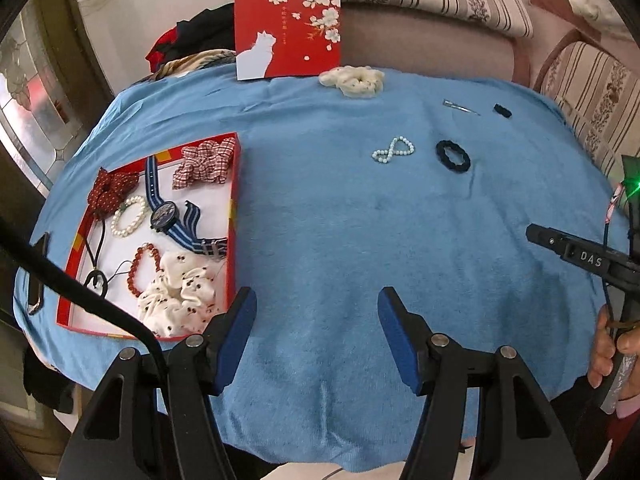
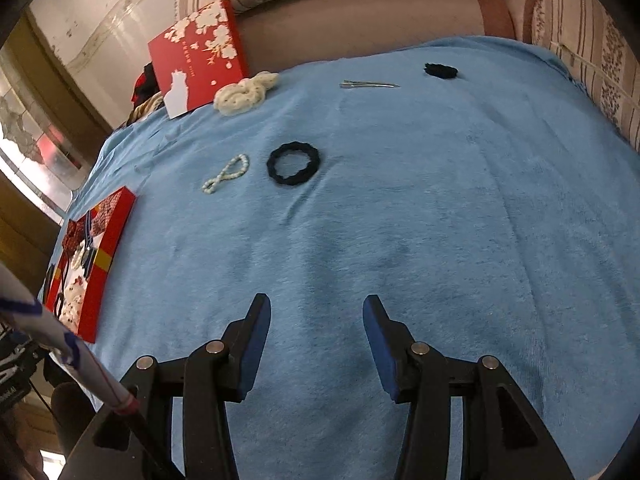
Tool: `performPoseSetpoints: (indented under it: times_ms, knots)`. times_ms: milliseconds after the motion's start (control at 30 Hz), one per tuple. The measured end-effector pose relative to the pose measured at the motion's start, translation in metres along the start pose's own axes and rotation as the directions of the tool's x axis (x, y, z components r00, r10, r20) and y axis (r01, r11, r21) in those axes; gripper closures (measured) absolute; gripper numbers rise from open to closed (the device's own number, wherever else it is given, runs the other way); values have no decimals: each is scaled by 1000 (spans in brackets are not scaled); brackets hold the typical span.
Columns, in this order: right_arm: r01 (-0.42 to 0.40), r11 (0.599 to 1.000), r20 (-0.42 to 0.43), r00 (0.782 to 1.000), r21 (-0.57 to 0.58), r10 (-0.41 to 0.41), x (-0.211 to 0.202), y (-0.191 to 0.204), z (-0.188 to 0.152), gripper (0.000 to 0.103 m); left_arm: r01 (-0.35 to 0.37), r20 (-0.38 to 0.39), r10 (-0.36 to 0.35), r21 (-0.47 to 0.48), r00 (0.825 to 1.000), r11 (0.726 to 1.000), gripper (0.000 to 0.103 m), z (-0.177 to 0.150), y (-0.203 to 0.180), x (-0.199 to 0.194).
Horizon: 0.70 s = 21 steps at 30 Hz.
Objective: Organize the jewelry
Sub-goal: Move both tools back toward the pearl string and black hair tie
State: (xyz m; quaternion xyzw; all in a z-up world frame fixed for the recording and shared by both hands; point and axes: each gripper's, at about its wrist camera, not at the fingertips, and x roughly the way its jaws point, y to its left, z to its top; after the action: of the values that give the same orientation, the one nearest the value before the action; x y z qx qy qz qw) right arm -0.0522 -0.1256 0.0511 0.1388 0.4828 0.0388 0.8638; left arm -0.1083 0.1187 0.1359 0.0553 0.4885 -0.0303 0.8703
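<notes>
1. Red box at the table's left edge is already holding several pieces.
2. Beads, black scrunchie, clip and white scrunchie are waiting mid-table and toward the far edge.
3. Left gripper and right gripper are hovering, fingers released, empty.

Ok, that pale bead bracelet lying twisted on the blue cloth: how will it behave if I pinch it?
The bead bracelet lies in a figure-eight, so it is probably floppy and will untwist and dangle. Its round, glossy beads may slip between flat jaws. It looks light; on the blue cloth a push would likely drag it, not roll it.
</notes>
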Motion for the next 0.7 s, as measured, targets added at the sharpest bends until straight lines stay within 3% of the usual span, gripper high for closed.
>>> performPoseSetpoints:
  times_ms: [500, 700]
  knots:
    - [15, 1000, -10, 1000, 8, -15, 31, -11, 36, 51, -5, -70, 6, 26, 998, 1000, 41, 31, -10, 58]
    - [23, 1000, -4, 1000, -5, -23, 51, -12, 62, 51, 29, -77, -29, -3, 997, 1000, 41, 58, -5, 88]
